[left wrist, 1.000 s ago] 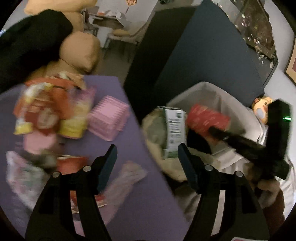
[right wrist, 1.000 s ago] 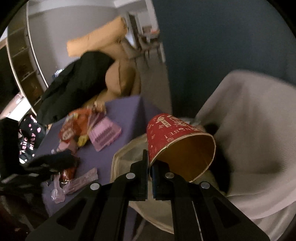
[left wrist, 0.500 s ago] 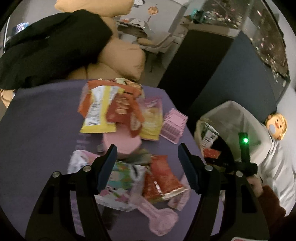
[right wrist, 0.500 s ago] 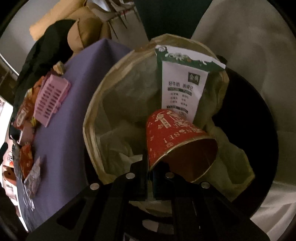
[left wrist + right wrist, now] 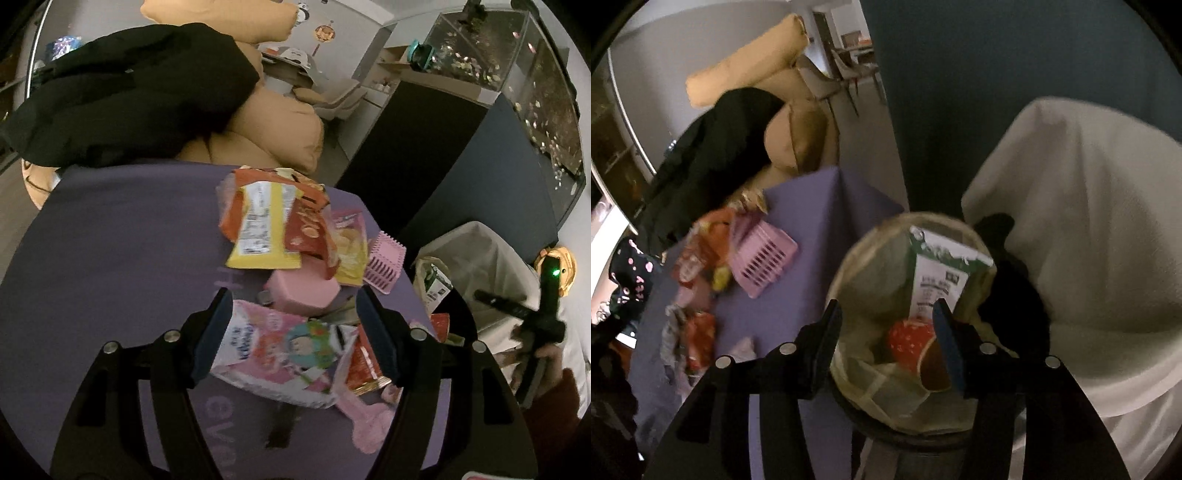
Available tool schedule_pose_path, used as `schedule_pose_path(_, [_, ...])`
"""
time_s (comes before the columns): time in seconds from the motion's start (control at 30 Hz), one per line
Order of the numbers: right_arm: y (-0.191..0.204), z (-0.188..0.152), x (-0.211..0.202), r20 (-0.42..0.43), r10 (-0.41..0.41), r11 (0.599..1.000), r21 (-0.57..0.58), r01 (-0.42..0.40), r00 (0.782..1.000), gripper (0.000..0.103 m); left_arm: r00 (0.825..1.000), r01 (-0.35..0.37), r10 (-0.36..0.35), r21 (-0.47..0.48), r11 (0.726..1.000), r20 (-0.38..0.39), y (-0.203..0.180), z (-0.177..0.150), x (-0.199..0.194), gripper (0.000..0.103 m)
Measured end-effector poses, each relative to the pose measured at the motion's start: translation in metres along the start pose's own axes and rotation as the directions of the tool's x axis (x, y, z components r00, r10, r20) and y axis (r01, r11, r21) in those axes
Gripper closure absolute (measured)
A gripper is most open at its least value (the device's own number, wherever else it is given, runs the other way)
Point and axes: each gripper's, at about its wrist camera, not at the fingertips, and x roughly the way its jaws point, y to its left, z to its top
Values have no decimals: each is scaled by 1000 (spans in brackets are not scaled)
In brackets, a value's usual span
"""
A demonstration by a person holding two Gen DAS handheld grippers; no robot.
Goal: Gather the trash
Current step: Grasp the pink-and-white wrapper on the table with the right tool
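Trash bin (image 5: 908,258) interior shows only beneath opening, empty right tongs (image 5: 888,332); left tongs (image 5: 295,332) wide.

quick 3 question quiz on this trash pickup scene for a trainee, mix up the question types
1. True or false: the red paper cup lies inside the lined round trash bin.
2. Multiple choice: the open left gripper hovers over A) a pink printed snack packet, B) a glass bottle, C) a metal spoon.
3. Fill in: the pink slotted plastic basket lies on the ______ tablecloth.

Key: 1 true, and the right gripper, its jaws opening, holds nothing, the cup lying below them. 2 A. 3 purple.
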Motion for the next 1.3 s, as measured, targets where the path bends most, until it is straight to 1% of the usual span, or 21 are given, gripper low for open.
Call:
schedule_pose_path(0.1, [13, 6, -11, 20, -9, 999, -45, 10, 1000, 55, 1000, -12, 12, 14, 1000, -3, 6, -2, -2, 37])
schedule_pose_path(0.17, [24, 3, -19, 36, -19, 996, -87, 22, 999, 55, 1000, -29, 29, 22, 999, -6, 11, -5, -2, 37])
schedule_pose_path(0.37, [68, -17, -29, 73, -19, 987, -160, 31, 997, 55, 998, -59, 59, 16, 998, -9, 28, -13, -6, 37])
schedule_pose_path(0.43, [83, -25, -28, 68, -24, 983, -182, 36, 997, 55, 997, -70, 70, 8, 998, -9, 34, -16, -10, 37])
schedule_pose_path(0.53, [104, -40, -22, 49, 18, 978, -209, -8, 999, 55, 997, -77, 77, 7, 997, -15, 38, -21, -16, 37])
schedule_pose_path(0.67, [132, -58, -12, 18, 37, 967, -253, -31, 999, 55, 997, -74, 75, 34, 997, -27, 39, -26, -21, 37])
schedule_pose_path(0.73, [143, -64, -5, 2, 34, 963, -266, -32, 999, 55, 998, -57, 58, 44, 997, -34, 39, -27, -22, 37])
schedule_pose_path(0.8, [147, -68, -1, -2, 20, 965, -260, -20, 1000, 55, 998, -34, 36, 51, 998, -43, 38, -28, -21, 37])
schedule_pose_path(0.9, [146, -70, 0, -4, 3, 974, -225, -4, 1000, 55, 996, -13, 17, 48, 999, -84, 37, -28, -15, 37])
schedule_pose_path(1.0, [142, -76, -2, -20, 0, 983, -182, -4, 1000, 55, 992, 8, -7, 6, 1000, -128, 39, -30, -7, 37])
schedule_pose_path(1.03, [141, -78, -1, -27, 5, 985, -172, -9, 1000, 55, 989, 15, -18, -22, 1000, -144, 40, -31, -4, 37])
schedule_pose_path(1.1, [140, -84, 4, -51, 41, 990, -136, -47, 998, 55, 988, 19, -27, -53, 998, -154, 41, -33, 0, 37])
schedule_pose_path(1.2, [140, -86, 19, -82, 53, 994, -90, -60, 995, 55, 988, 7, -16, -61, 998, -152, 39, -36, 3, 37])
schedule_pose_path(1.3, [139, -80, 36, -96, 78, 996, -34, -81, 992, 55, 987, 6, -18, -73, 997, -161, 37, -38, 6, 37])
